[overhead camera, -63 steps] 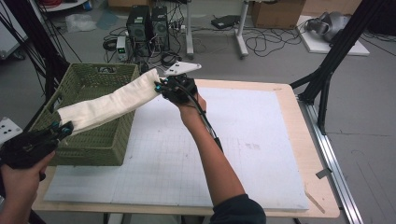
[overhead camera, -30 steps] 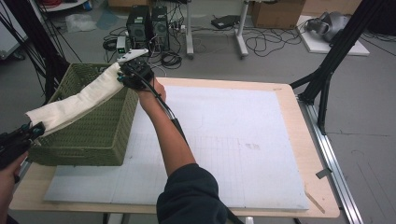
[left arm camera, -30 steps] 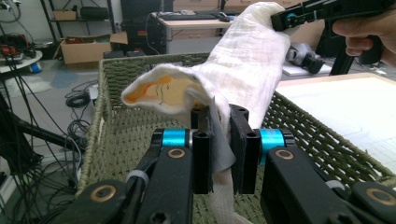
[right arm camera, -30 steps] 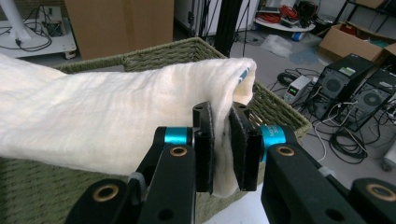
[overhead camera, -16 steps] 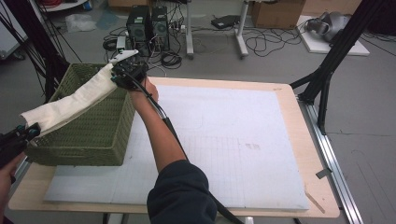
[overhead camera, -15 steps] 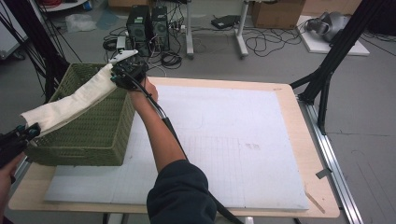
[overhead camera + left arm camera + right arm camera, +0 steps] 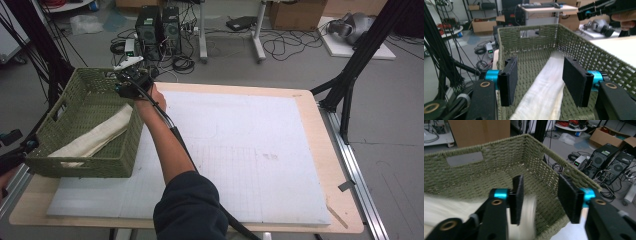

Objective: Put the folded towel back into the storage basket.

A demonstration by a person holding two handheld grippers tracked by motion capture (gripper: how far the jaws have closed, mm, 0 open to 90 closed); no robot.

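My right arm stretches far forward, and my right gripper (image 7: 131, 82) sits at the end of it with its jaws wide apart, holding nothing. My left gripper (image 7: 537, 83) stays low by my left side, jaws wide apart too.

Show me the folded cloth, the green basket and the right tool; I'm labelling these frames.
folded cloth (image 7: 97, 136): high view, middle of its length.
green basket (image 7: 80, 167): high view, near wall.
right tool (image 7: 539, 197): right gripper view, midway between its tips.

Wooden surface (image 7: 320, 107) carries a white mat (image 7: 240, 150); green basket (image 7: 107, 165) stands at its left edge.
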